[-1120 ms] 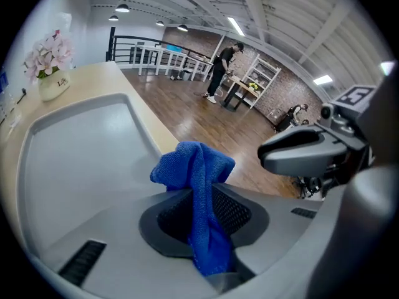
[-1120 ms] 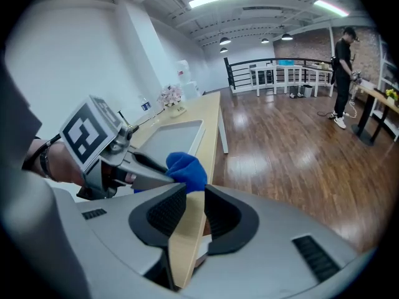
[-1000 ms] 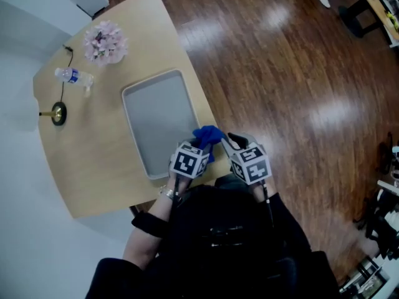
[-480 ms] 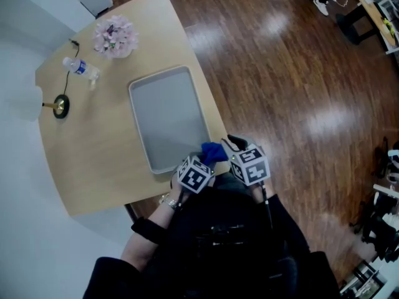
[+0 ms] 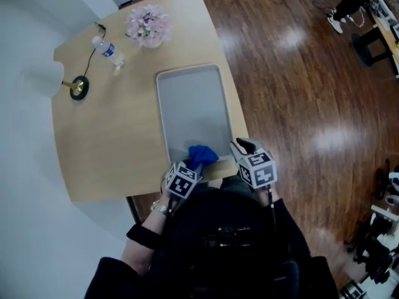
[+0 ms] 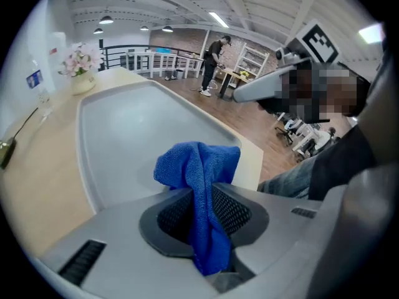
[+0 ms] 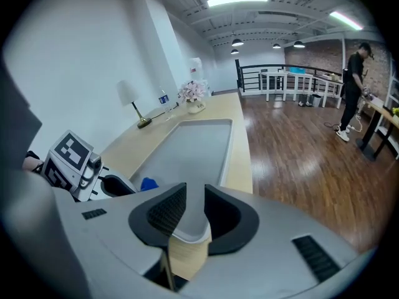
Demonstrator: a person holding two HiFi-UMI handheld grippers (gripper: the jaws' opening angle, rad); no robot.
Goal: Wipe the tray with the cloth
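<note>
Resting on desk (image 5: pixel 106 142): tray (image 5: pixel 193 104), grey, long side running away from the person.
Cloth (image 6: pixel 196 164): blue, bunched, over tray's near end; contact with it unclear.
Left claw (image 6: pixel 199 195): pinching cloth, fold standing up past the tips.
Right claw (image 7: pixel 194 195): narrowly spread, pinching nothing; tray's near right corner seen through the gap.
Far end of desk: flowers (image 5: pixel 148 25), bottle (image 5: pixel 107 48), lamp (image 5: pixel 78 87).

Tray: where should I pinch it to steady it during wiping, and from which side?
Probably pinch the tray's raised rim at the near right corner, coming from the table's near edge: the thin lip suits jaws, and the right hand-held gripper faces it.
</note>
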